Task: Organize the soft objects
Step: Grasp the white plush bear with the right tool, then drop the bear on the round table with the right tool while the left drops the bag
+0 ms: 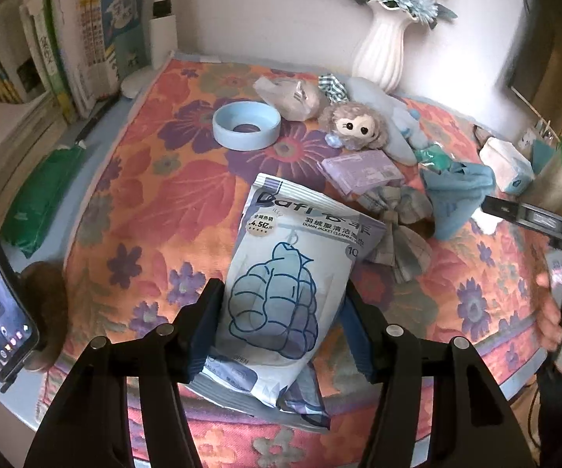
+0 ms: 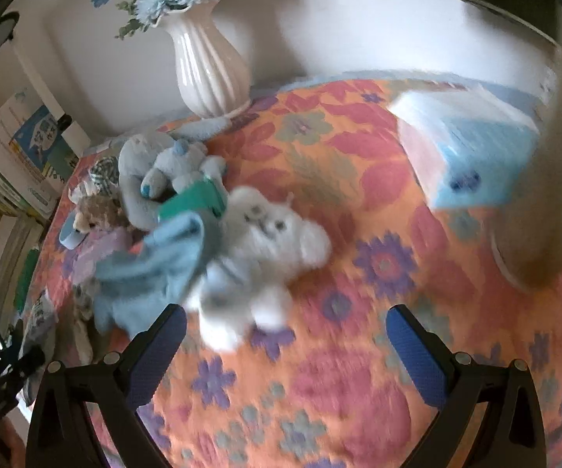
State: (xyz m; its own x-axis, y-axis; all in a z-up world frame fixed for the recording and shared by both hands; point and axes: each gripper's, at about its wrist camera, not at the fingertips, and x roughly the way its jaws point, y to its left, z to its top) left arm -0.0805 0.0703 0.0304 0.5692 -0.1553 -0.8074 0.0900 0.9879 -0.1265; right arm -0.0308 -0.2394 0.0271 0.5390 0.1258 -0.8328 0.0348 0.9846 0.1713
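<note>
Your left tool (image 1: 281,323) gripped the wipes pack (image 1: 281,280); carrying it level looked wise; your right tool (image 2: 285,347) gaped empty.

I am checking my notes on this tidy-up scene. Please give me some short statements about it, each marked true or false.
1. The left gripper is closed on a wipes pack. True.
2. The right gripper holds the white plush toy. False: its jaws are open and empty; the toy lies ahead on the floral cloth.
3. The vase holds blue flowers. True.
4. The blue ring sits on the books. False: it lies on the cloth.
</note>
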